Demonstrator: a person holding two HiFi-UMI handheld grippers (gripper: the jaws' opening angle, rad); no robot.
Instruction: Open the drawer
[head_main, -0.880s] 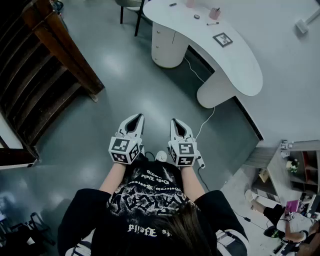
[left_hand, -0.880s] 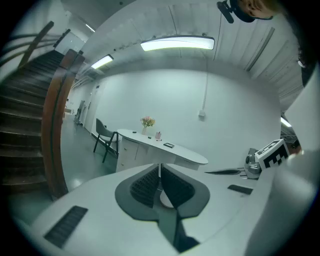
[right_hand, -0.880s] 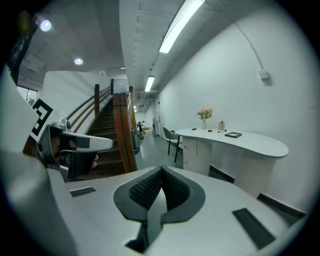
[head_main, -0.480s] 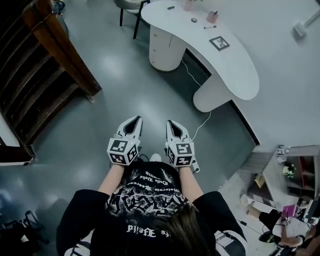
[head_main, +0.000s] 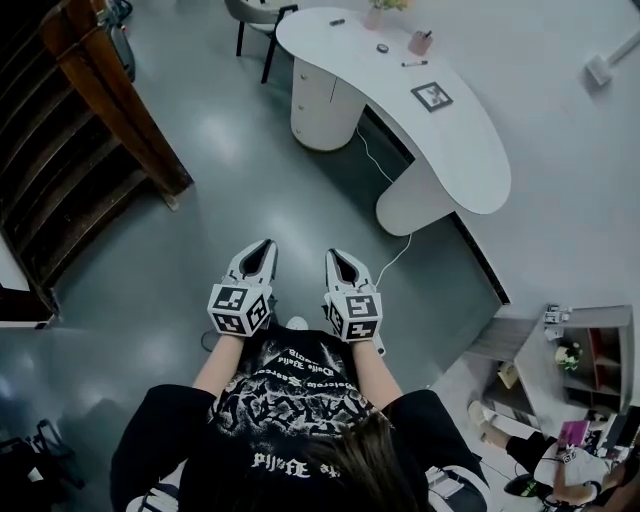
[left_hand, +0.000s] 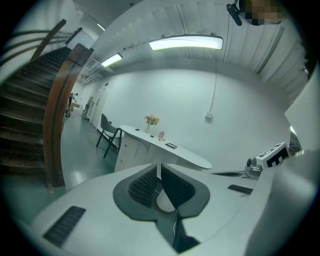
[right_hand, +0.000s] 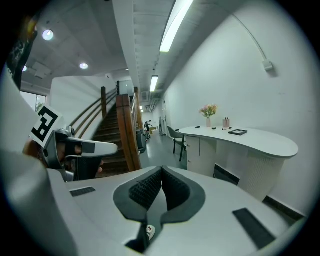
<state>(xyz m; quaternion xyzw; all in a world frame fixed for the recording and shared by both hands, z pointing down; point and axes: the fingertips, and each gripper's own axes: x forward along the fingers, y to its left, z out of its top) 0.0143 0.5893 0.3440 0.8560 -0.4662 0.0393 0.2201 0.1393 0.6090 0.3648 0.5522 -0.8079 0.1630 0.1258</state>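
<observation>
Two tools | left tool (head_main: 262, 250) jaws together, empty | right tool (head_main: 336, 258) jaws together, empty | desk (head_main: 470, 150) well ahead

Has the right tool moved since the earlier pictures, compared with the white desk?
Yes, slightly. In the head view the right tool now lies a little nearer the white desk: the gap to its near pedestal has narrowed.

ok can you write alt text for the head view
Seen from above, a person in a black t-shirt holds two white grippers side by side, the left gripper and the right gripper both shut and empty, above a glossy grey floor. A curved white desk stands ahead on the right, a dark wooden staircase on the left.
</observation>
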